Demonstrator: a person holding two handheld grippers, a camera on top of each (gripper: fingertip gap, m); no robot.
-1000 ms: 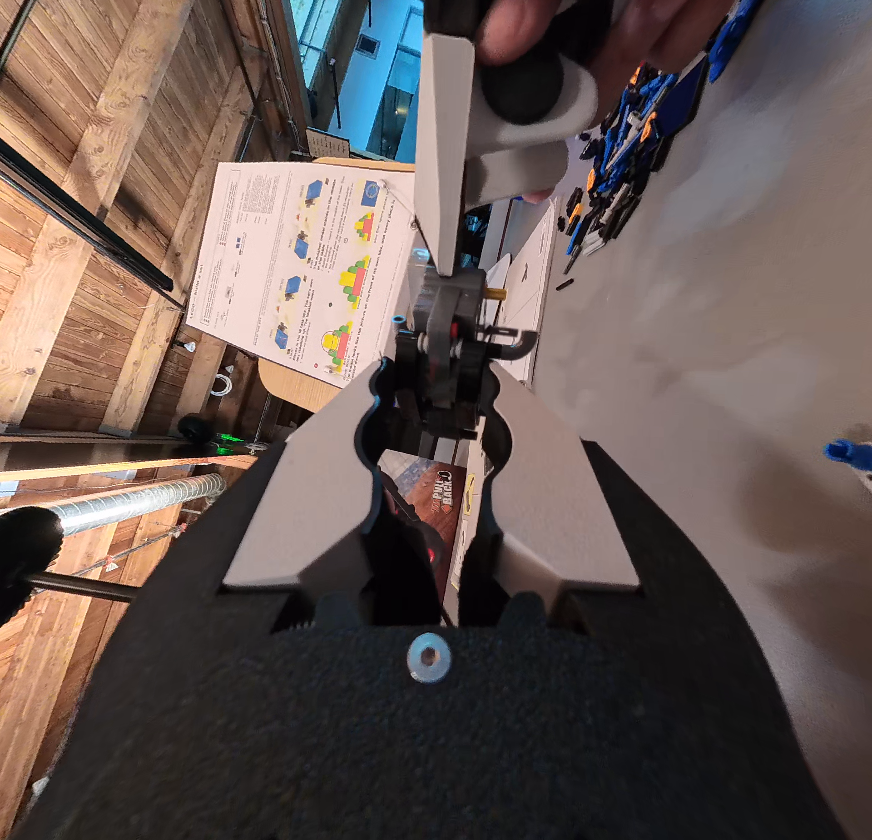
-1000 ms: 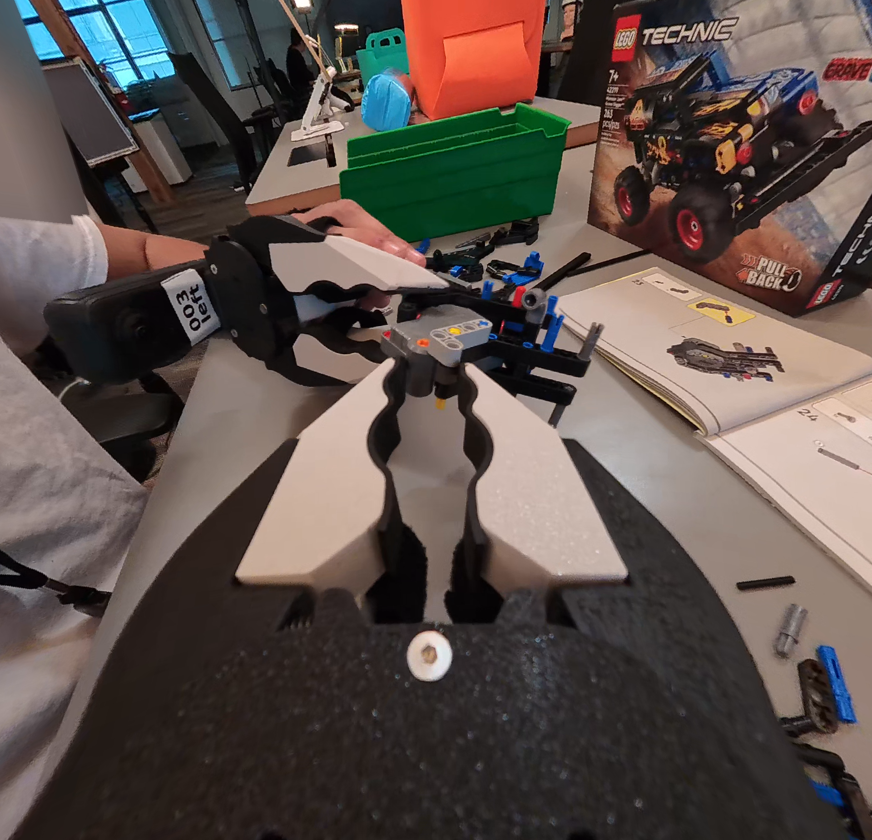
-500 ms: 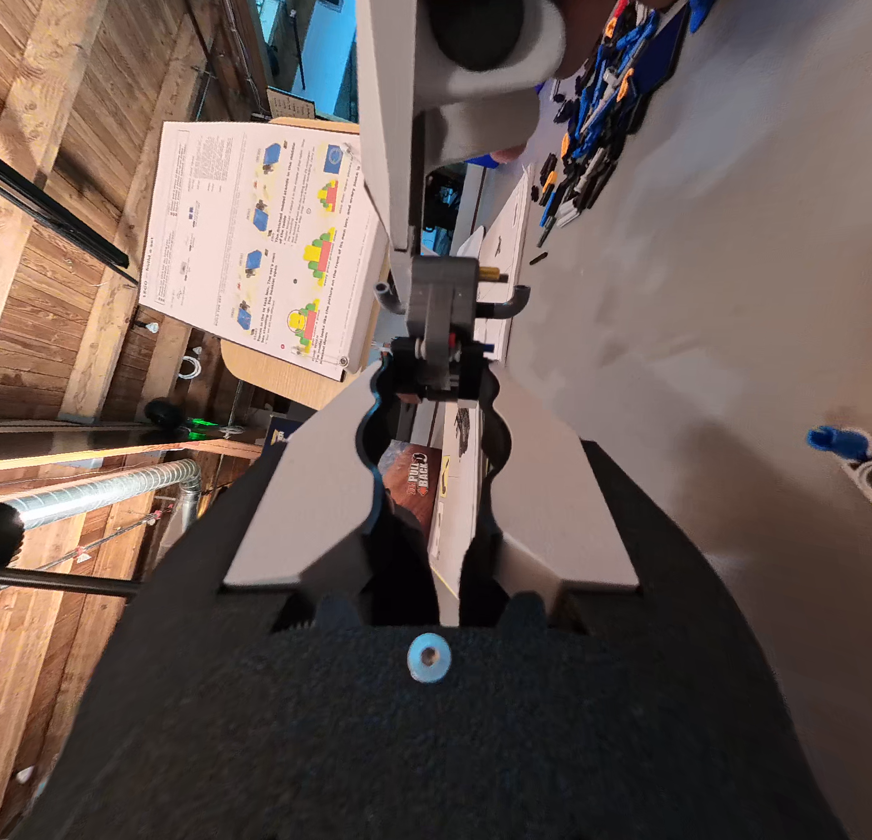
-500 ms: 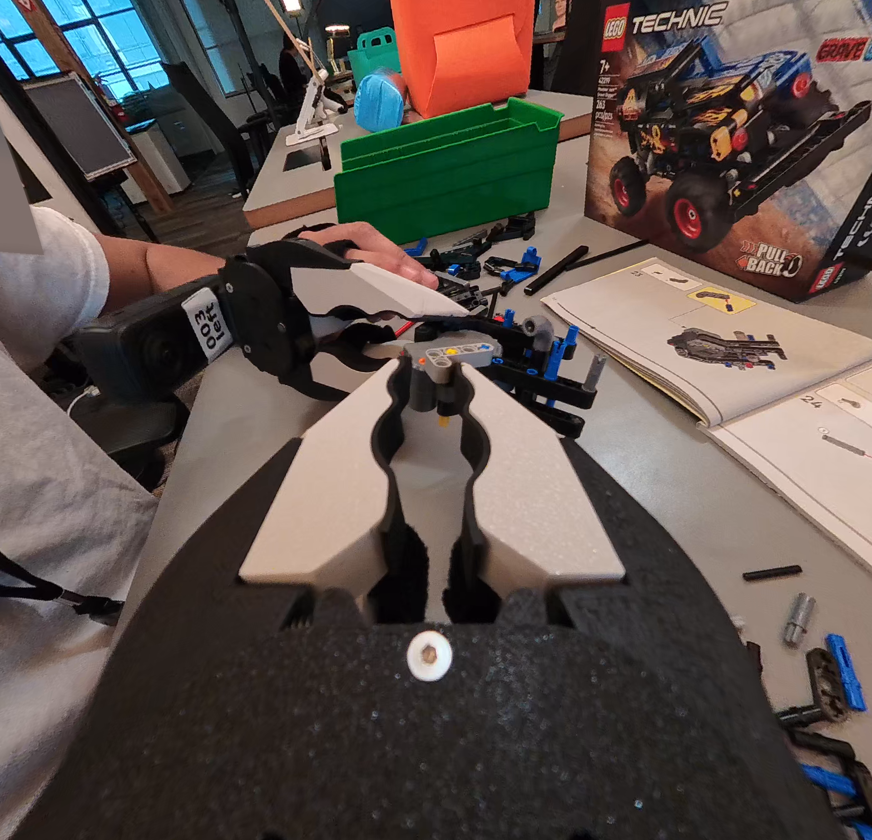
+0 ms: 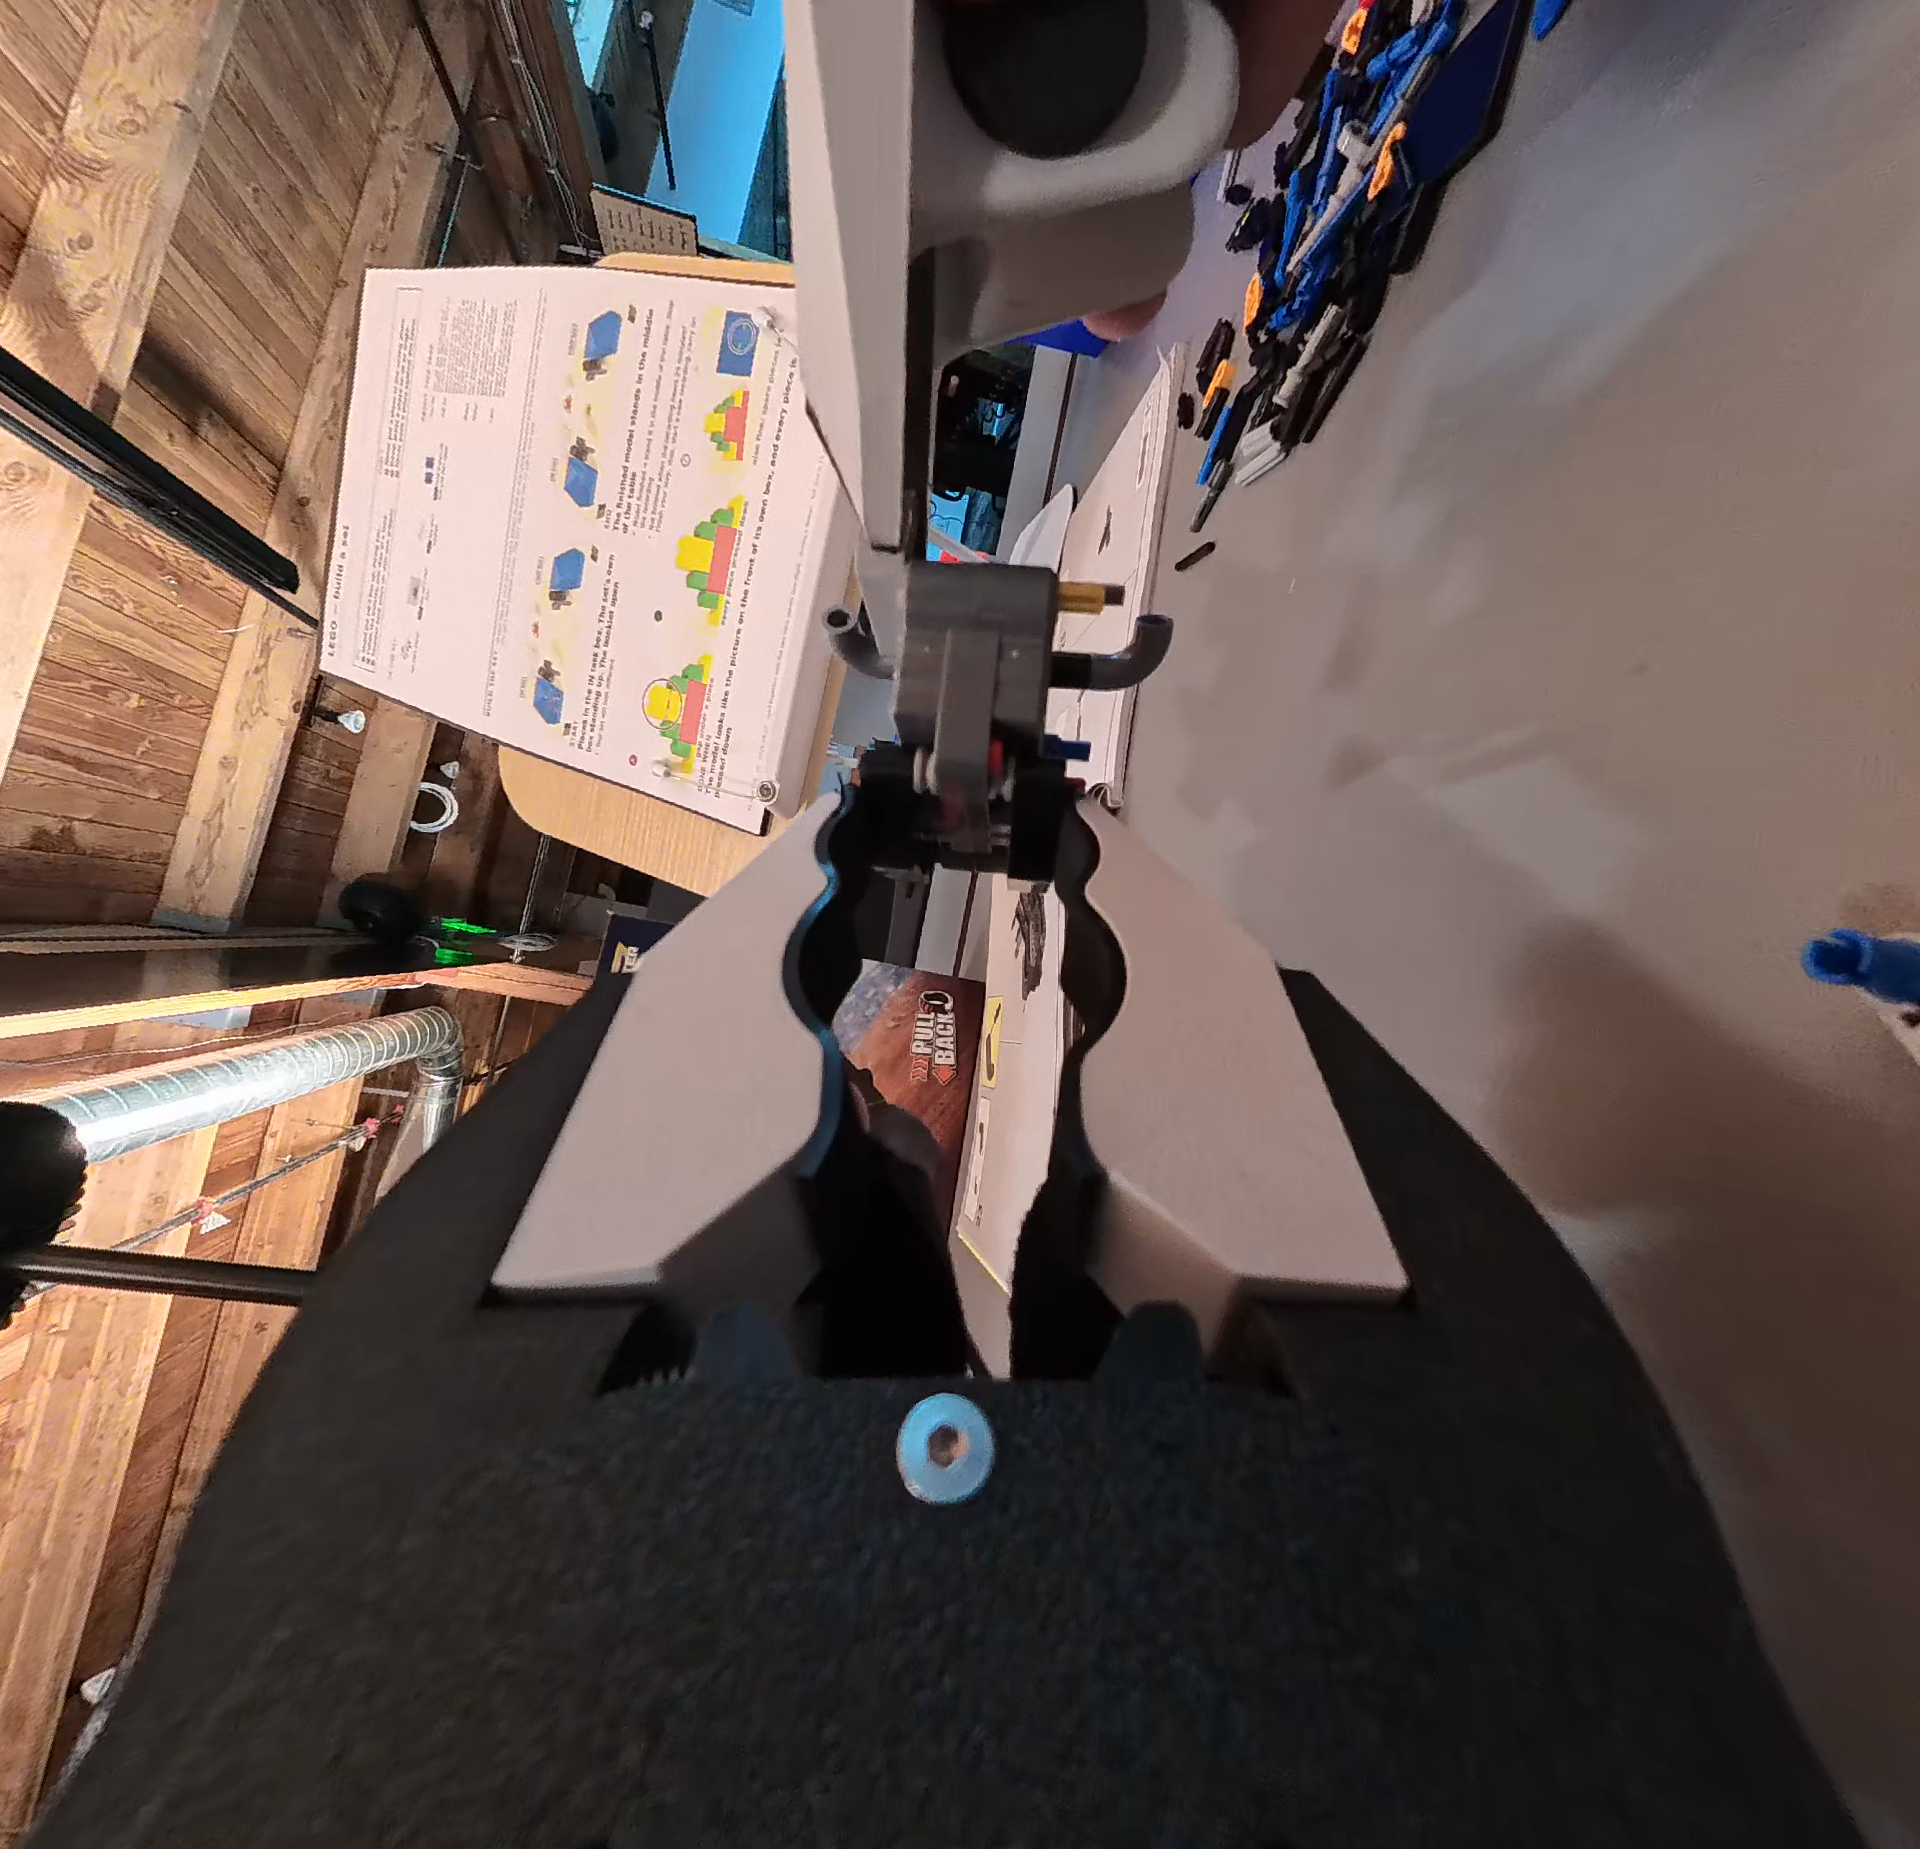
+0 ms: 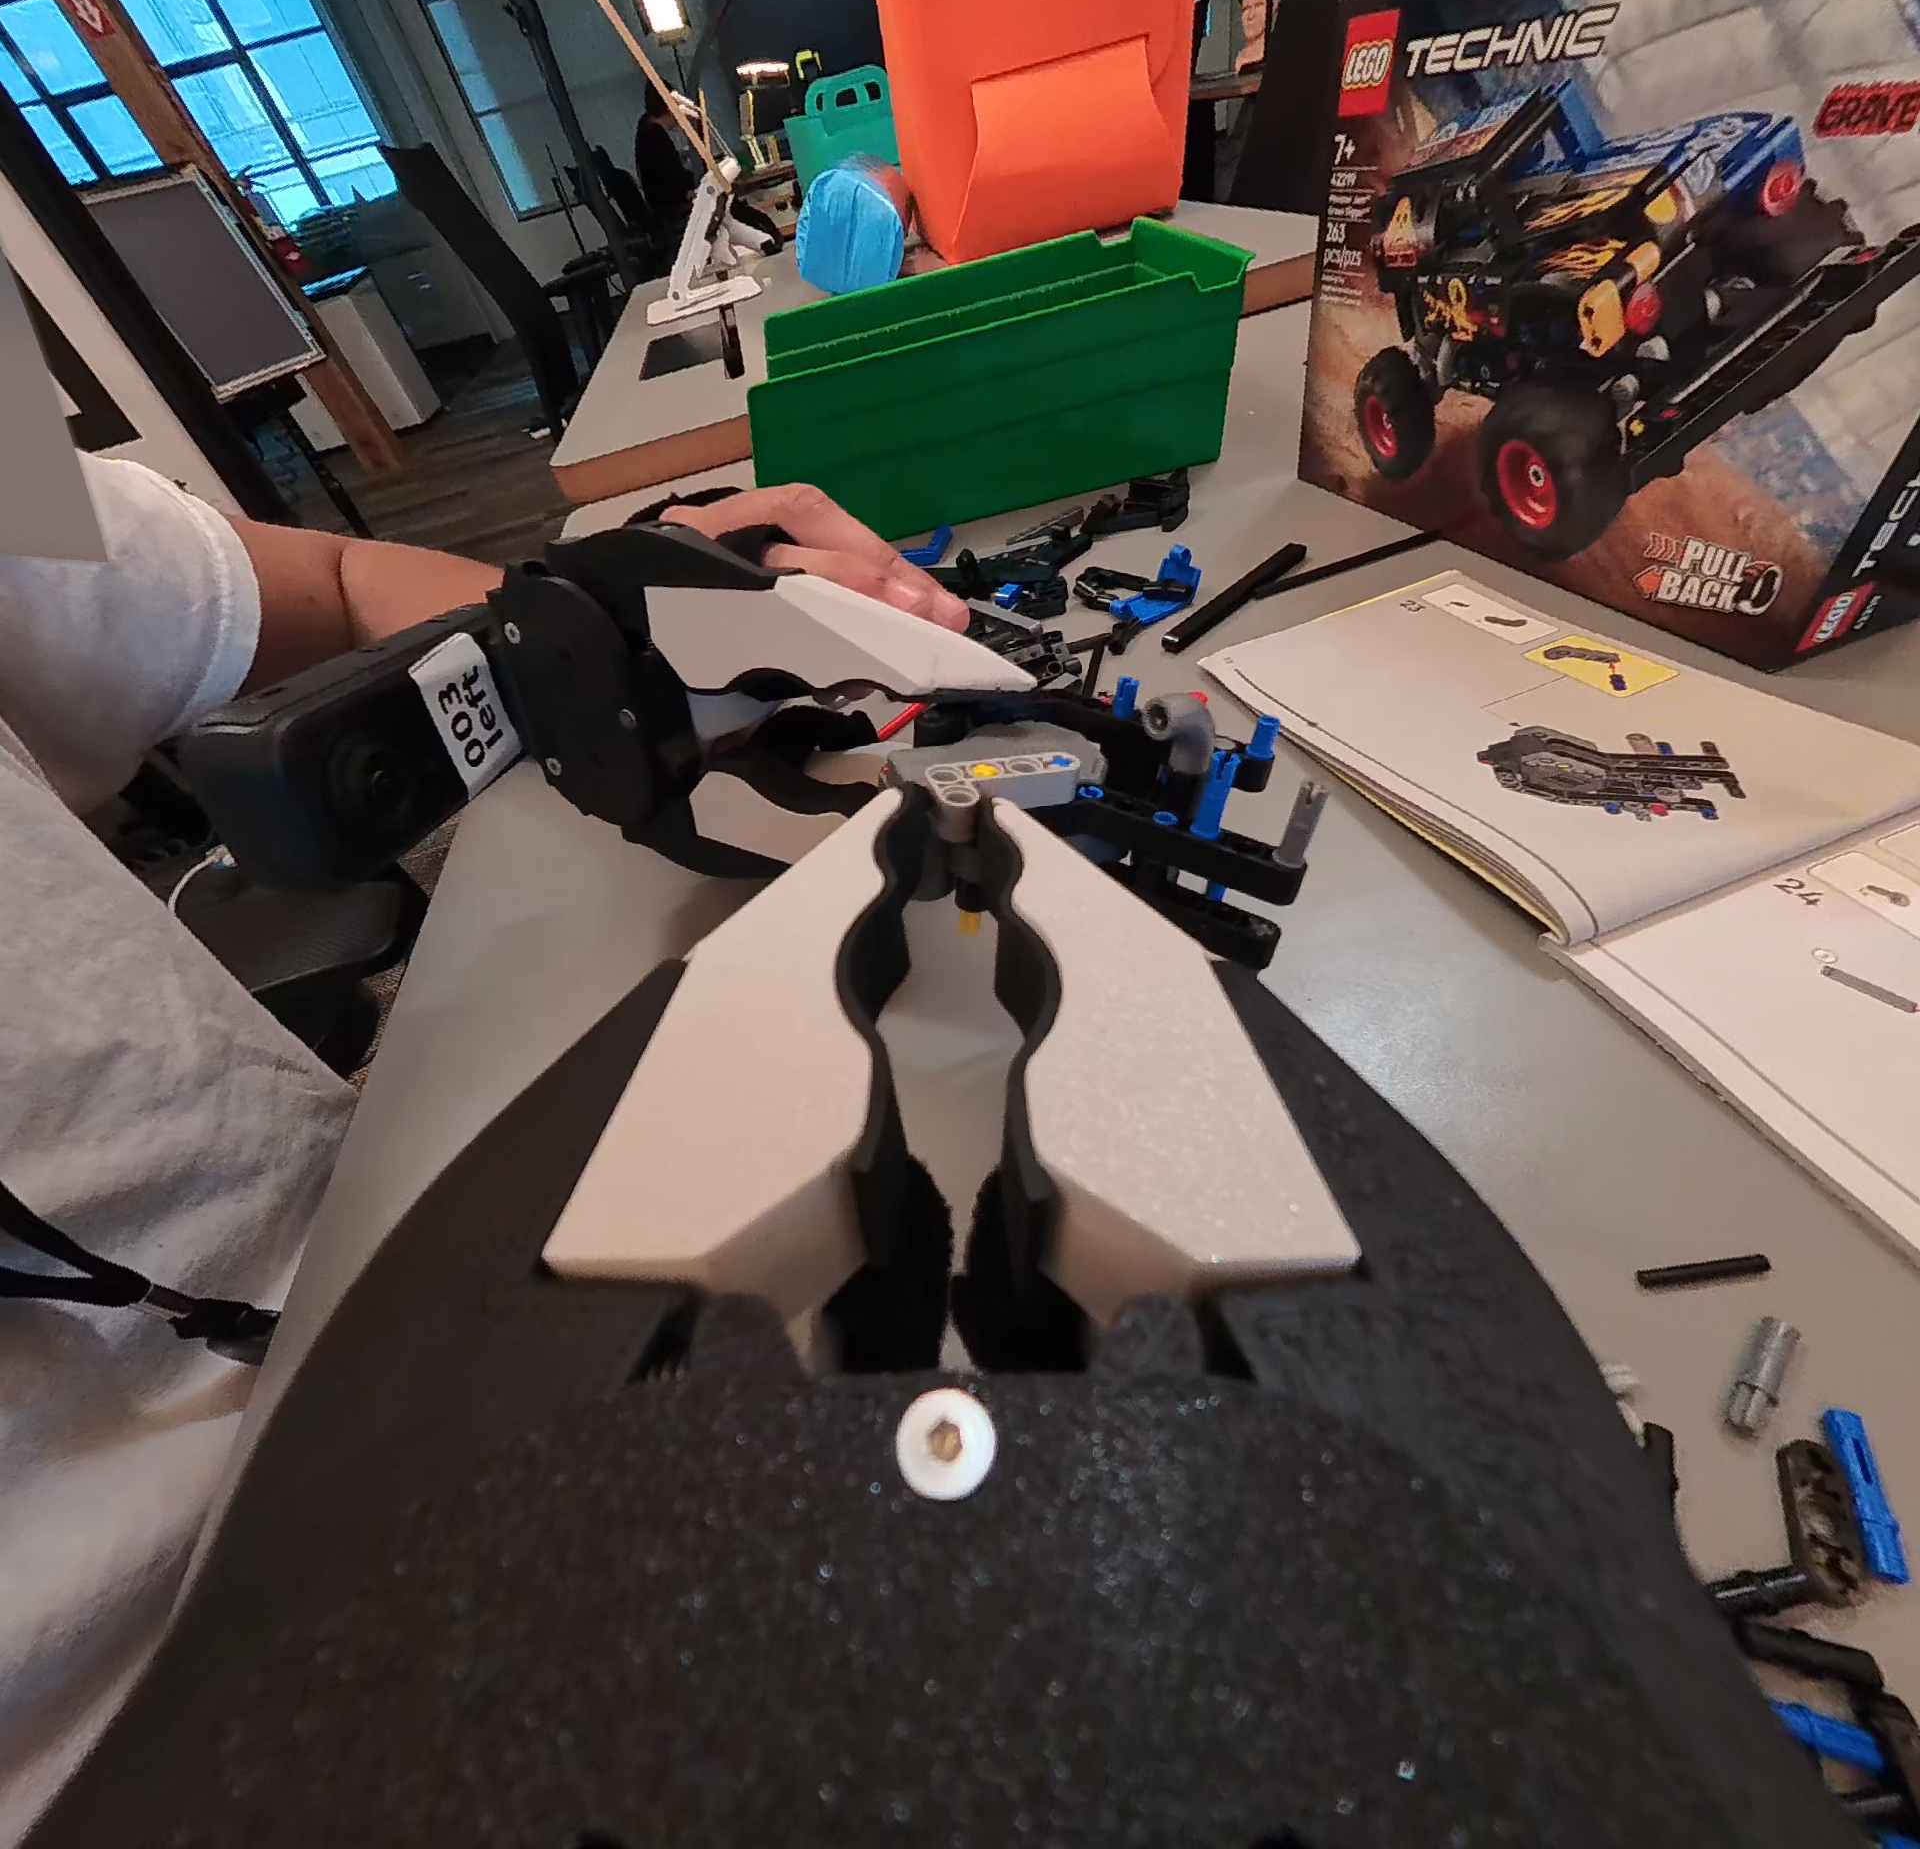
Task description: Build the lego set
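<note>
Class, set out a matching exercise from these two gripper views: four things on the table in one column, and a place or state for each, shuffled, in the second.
Things
1. green bin
2. set box
3. open instruction booklet
4. partly built model

Places or states
A. lying flat in front of the box
B. gripped from two sides by both grippers
C. standing upright at the far right
D. at the far edge of the table, with loose pieces in front of it

Pairs: 1-D, 2-C, 3-A, 4-B
</note>
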